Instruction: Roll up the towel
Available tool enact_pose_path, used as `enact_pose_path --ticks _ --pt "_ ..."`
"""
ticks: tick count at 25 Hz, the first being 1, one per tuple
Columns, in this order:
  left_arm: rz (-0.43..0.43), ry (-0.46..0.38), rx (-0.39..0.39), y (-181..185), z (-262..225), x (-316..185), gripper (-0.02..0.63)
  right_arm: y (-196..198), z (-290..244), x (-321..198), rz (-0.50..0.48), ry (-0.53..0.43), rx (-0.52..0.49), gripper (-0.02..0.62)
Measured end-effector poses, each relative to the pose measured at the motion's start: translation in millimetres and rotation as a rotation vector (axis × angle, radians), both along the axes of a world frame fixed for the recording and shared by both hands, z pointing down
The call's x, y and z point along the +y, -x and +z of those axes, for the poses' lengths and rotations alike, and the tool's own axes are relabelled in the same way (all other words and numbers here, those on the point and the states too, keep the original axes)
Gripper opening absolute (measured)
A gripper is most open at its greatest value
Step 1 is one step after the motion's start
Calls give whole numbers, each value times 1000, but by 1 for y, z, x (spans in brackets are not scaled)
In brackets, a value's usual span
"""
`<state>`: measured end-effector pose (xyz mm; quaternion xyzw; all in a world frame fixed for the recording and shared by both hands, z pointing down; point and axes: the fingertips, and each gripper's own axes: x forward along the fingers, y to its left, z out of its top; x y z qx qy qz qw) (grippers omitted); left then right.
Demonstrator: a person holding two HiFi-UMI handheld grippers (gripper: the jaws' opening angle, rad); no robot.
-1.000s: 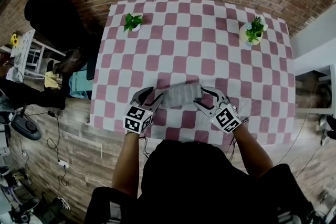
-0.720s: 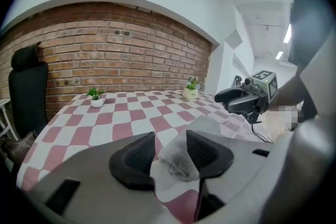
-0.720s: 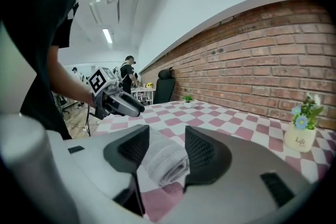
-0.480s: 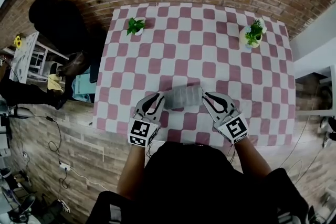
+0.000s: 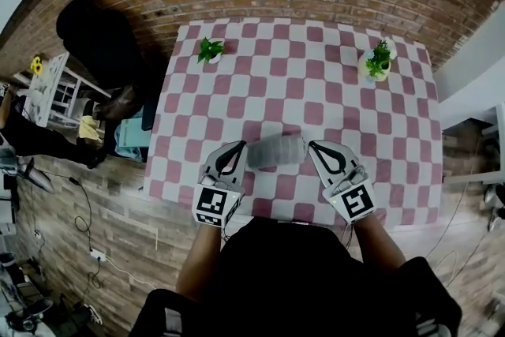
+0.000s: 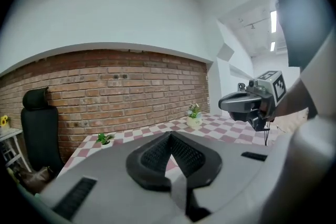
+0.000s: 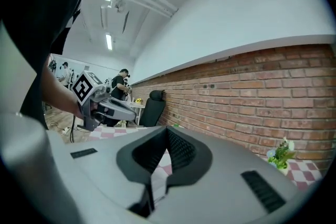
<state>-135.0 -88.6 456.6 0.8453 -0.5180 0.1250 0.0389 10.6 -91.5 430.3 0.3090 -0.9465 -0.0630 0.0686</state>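
Now the rolled grey towel (image 5: 276,151) is left on the pink-and-white checked counter (image 5: 260,91) between the left claw (image 5: 235,147) and right claw (image 5: 316,146); both, just closed on nothing, are held clear, seemingly because rolling is finished.

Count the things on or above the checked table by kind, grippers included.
Potted plants: 2
Grey towel: 1
Grippers: 2
Total: 5
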Motion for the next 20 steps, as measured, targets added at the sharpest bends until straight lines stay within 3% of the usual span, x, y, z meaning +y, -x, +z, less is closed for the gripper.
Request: enact_pose_path --ticks 11,20 --pt "-8 5 26 -11 -9 11 -5 -16 8 12 15 -4 52 -2" --pt "0 17 29 -21 -12 15 -5 -22 -13 8 40 24 -32 -2"
